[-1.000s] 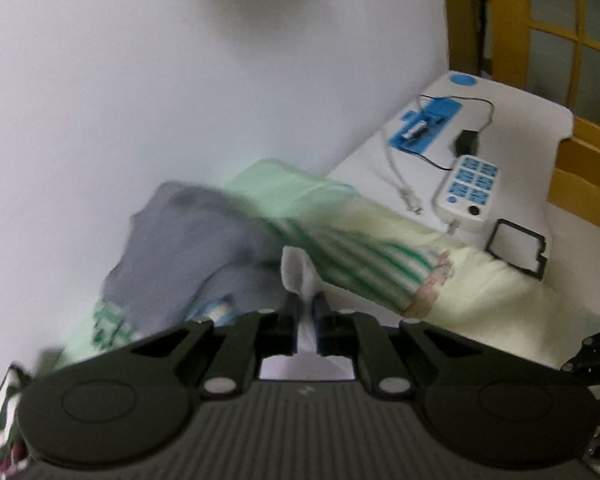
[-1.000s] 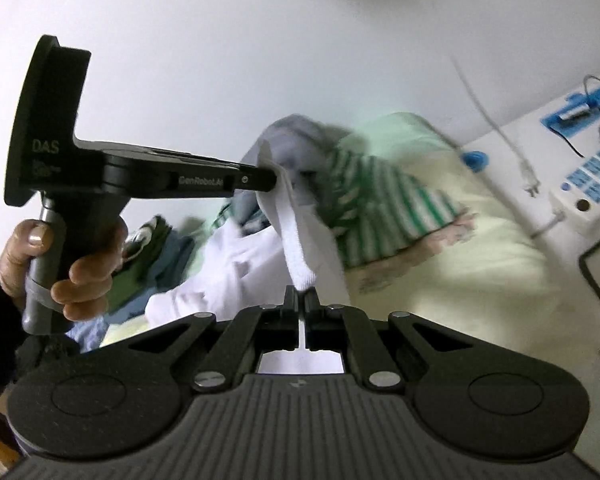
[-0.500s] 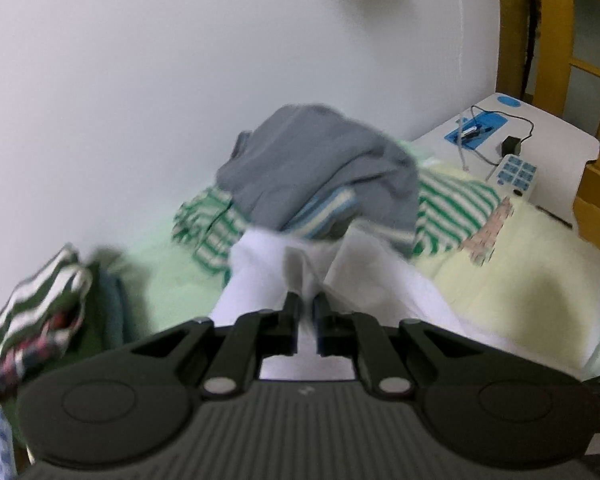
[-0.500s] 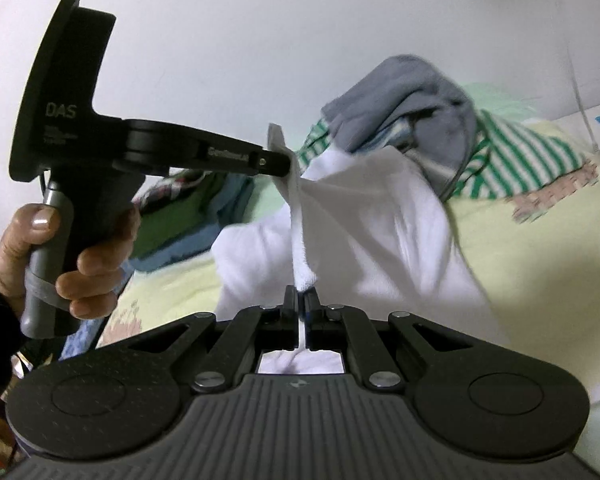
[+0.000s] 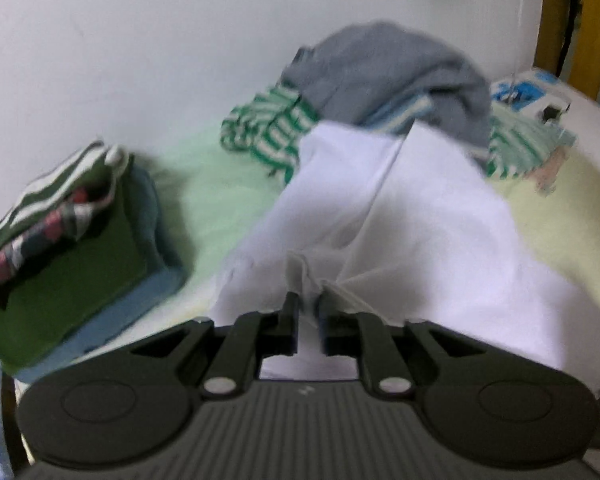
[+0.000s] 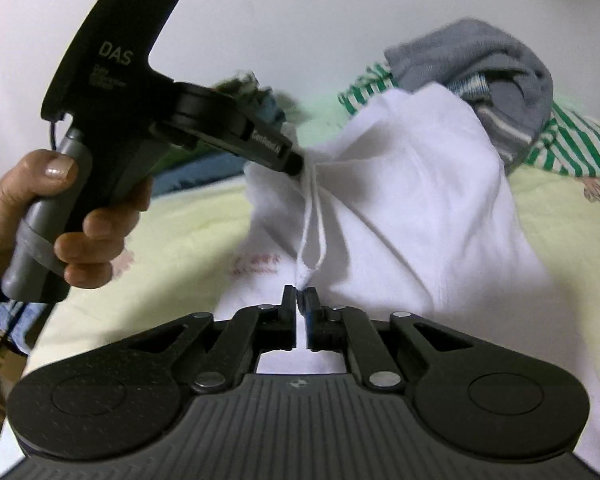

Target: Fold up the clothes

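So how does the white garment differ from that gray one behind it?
The white garment is pinched by both claws, left claw and right claw, and pulled taut; the gray garment lies crumpled and untouched atop the striped pile. White sits nearer, gray by the wall. Both lie on the bed.

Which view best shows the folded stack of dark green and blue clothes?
The left wrist view: the folded stack of dark green and blue clothes sits unobstructed at left on the bed. In the right wrist view the left gripper hides most of it; only blurred blue edges show.
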The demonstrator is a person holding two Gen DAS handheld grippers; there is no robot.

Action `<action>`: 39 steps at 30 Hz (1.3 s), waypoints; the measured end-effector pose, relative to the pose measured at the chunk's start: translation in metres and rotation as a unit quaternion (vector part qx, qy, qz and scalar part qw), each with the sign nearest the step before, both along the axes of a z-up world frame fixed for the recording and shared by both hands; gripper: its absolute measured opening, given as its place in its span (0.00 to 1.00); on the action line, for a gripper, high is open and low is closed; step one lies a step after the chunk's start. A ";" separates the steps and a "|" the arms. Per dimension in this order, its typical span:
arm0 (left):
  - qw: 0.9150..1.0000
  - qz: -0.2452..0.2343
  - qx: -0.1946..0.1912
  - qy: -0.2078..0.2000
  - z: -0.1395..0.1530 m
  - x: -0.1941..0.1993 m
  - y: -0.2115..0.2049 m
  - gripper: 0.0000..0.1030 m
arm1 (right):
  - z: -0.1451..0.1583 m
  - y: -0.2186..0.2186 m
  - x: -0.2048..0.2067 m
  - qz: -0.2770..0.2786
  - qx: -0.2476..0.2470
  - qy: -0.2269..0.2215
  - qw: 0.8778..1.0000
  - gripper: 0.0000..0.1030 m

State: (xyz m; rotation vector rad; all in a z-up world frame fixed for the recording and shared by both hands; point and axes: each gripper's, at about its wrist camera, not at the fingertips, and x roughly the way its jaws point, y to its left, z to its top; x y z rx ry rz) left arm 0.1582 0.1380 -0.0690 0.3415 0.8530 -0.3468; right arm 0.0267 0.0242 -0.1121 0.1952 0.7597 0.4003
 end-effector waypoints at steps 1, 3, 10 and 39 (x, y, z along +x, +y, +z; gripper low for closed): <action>1.000 0.003 0.002 0.003 -0.005 0.000 0.001 0.15 | -0.004 -0.002 0.002 0.001 0.007 0.011 1.000 0.15; 1.000 0.009 -0.002 0.006 -0.010 -0.001 0.005 0.19 | -0.007 -0.005 0.004 0.010 0.020 0.029 0.999 0.22; 0.997 0.039 -0.063 -0.011 0.003 -0.019 0.050 0.36 | 0.019 -0.040 -0.009 0.013 0.051 -0.011 0.999 0.38; 0.999 0.014 -0.035 -0.023 -0.001 -0.039 0.038 0.53 | 0.052 -0.149 -0.149 -0.016 -0.119 -0.024 0.992 0.46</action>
